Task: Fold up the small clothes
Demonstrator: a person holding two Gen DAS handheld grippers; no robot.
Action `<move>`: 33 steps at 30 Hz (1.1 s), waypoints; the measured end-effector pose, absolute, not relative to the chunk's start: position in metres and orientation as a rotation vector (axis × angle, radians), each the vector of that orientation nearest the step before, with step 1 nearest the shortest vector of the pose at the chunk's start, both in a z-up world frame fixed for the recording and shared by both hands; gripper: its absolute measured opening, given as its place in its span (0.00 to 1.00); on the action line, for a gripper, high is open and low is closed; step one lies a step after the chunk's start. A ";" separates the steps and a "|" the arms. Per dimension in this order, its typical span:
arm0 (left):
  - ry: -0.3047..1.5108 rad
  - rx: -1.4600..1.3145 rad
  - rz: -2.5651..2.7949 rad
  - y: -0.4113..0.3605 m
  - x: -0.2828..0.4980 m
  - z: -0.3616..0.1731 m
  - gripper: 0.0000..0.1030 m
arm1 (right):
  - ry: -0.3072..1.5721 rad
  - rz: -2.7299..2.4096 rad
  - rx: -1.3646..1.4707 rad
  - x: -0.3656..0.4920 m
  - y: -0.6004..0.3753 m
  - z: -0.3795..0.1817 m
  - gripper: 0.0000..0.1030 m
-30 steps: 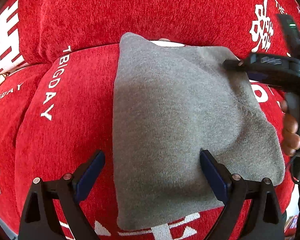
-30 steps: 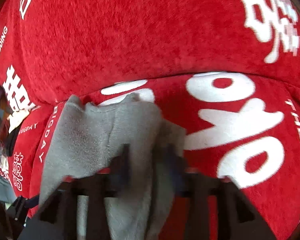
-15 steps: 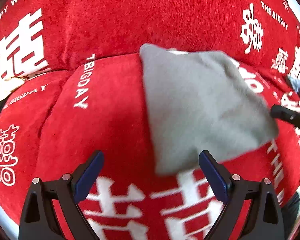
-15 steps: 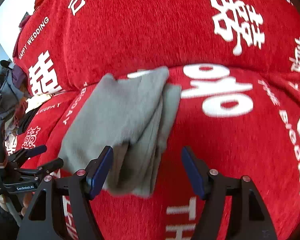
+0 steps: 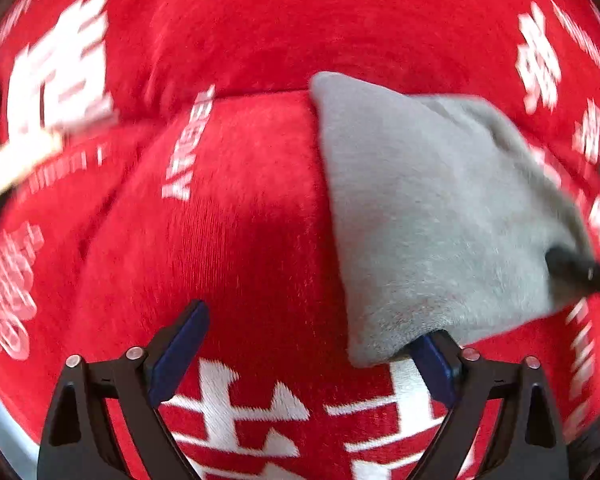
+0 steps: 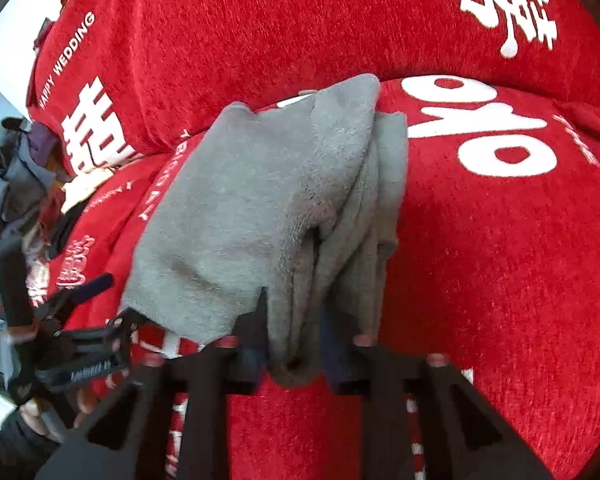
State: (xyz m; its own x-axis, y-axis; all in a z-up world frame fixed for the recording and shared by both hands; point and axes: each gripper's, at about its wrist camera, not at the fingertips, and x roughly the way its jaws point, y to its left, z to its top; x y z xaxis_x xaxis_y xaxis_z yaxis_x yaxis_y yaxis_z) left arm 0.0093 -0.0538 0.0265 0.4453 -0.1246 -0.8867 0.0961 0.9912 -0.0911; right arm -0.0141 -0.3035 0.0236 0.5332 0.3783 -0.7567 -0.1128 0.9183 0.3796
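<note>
A folded grey fleece garment [image 5: 428, 208] lies on a red sofa cover [image 5: 240, 240] with white lettering. My left gripper [image 5: 308, 356] is open, and the garment's near corner lies over its right fingertip. In the right wrist view the garment [image 6: 260, 208] shows stacked folded layers. My right gripper [image 6: 292, 336] is shut on the garment's near edge, the cloth bunched between the fingers. The right gripper's tip shows at the garment's right edge in the left wrist view [image 5: 580, 272]. The left gripper shows at the lower left of the right wrist view [image 6: 80, 320].
The red sofa's backrest [image 6: 300, 20] rises behind the seat cushion. A heap of other clothes [image 6: 16, 176] lies at the far left of the sofa. A seam between seat cushions [image 5: 112, 184] runs left of the garment.
My right gripper was open half a second ago and has closed on the garment's near edge. My left gripper stays open and has shifted left; the garment sits further right in its view.
</note>
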 end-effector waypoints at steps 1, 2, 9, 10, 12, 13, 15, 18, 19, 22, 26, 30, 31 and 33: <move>1.126 -0.089 -0.149 -0.045 0.010 0.024 0.83 | 0.949 0.296 0.300 -0.017 -0.306 0.027 0.16; 1.158 -0.137 -0.144 -0.035 0.009 0.018 0.83 | 0.945 0.282 0.303 -0.019 -0.309 0.026 0.16; 1.153 -0.050 -0.159 -0.040 -0.005 0.026 0.83 | 0.994 0.288 0.442 -0.027 -0.329 -0.001 0.26; 1.133 -0.045 -0.189 -0.041 -0.009 0.037 0.83 | 0.978 0.285 0.442 -0.030 -0.332 0.005 0.29; 1.088 -0.023 -0.229 -0.041 -0.015 0.054 0.83 | 0.918 0.263 0.391 -0.035 -0.338 0.023 0.53; 1.061 -0.005 -0.249 -0.044 -0.018 0.065 0.83 | 0.888 0.250 0.373 -0.036 -0.340 0.031 0.61; 1.033 0.005 -0.277 -0.054 -0.016 0.078 0.83 | 0.830 0.248 0.364 -0.028 -0.347 0.046 0.72; 1.021 0.012 -0.323 -0.083 0.000 0.086 0.83 | 0.847 0.272 0.383 0.011 -0.351 0.052 0.72; 1.022 0.029 -0.335 -0.100 0.008 0.085 0.83 | 0.861 0.274 0.396 0.026 -0.353 0.050 0.72; 1.029 0.089 -0.376 -0.139 0.021 0.078 0.83 | 0.942 0.304 0.452 0.072 -0.358 0.036 0.72; 1.046 0.107 -0.412 -0.181 0.033 0.070 0.83 | 0.993 0.313 0.448 0.117 -0.359 0.022 0.71; 1.061 0.082 -0.466 -0.195 0.035 0.064 0.83 | 1.035 0.379 0.501 0.148 -0.360 0.005 0.51; 1.060 0.084 -0.471 -0.197 0.035 0.061 0.83 | 1.046 0.391 0.493 0.152 -0.357 0.001 0.45; 1.076 0.084 -0.471 -0.198 0.037 0.052 0.83 | 1.043 0.409 0.439 0.156 -0.350 -0.004 0.15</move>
